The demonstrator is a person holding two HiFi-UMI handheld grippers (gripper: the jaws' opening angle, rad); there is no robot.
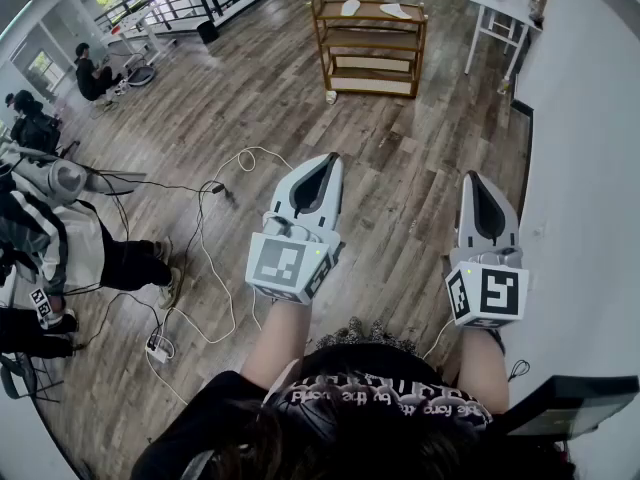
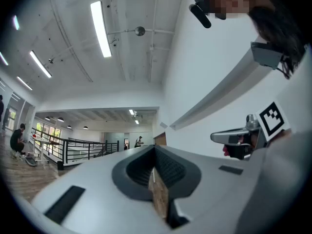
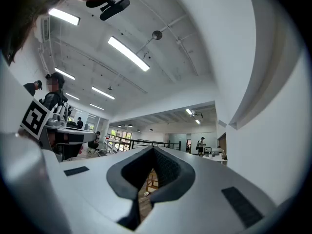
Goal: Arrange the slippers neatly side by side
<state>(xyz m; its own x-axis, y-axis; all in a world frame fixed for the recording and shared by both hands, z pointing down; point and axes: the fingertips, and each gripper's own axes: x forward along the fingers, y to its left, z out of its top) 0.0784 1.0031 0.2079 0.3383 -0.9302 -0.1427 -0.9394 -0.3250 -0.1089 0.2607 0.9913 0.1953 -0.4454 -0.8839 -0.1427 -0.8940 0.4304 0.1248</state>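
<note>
Two pale slippers (image 1: 350,7) (image 1: 396,11) lie apart on the top of a wooden shelf rack (image 1: 370,43) far ahead across the floor. My left gripper (image 1: 330,160) is held out in front of me, shut and empty, well short of the rack. To its right, my right gripper (image 1: 473,178) is also shut with nothing in it, near the white wall. In the left gripper view the left gripper (image 2: 155,152) points slightly upward at the ceiling and wall. In the right gripper view a bit of the rack (image 3: 152,180) shows through the gap below the right gripper (image 3: 154,152).
Cables (image 1: 205,268) and a power strip (image 1: 158,347) lie on the wooden floor at the left. People sit at the far left (image 1: 60,253). A white table (image 1: 500,8) stands right of the rack, a small object (image 1: 331,97) at its foot. A white wall (image 1: 590,168) runs along the right.
</note>
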